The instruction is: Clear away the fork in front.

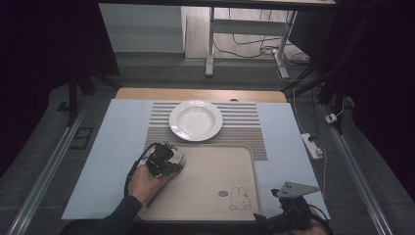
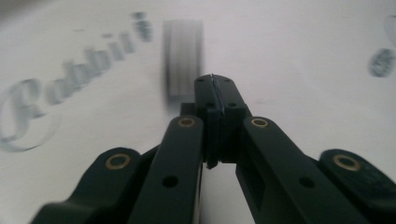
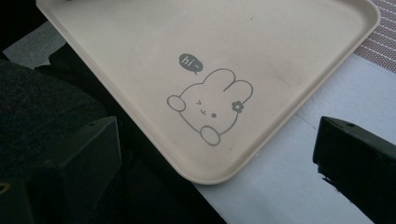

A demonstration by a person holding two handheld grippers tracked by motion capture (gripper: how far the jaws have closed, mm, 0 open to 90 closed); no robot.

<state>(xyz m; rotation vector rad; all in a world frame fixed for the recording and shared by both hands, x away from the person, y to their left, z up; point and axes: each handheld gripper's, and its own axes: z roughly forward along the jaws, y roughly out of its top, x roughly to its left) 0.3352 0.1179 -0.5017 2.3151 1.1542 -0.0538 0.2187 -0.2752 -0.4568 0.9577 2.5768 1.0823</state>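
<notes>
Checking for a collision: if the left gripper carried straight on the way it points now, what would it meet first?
Probably the fork lying on the beige tray: its blurred tines sit just past the shut left gripper, slightly to one side. Depth is unclear, so it may slide past onto the tray surface.

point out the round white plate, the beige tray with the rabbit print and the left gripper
round white plate (image 1: 195, 120), high view, its shallow centre
beige tray with the rabbit print (image 1: 210, 171), high view, bare floor of the tray
left gripper (image 2: 214, 81), left gripper view, tips of its shut jaws
</notes>
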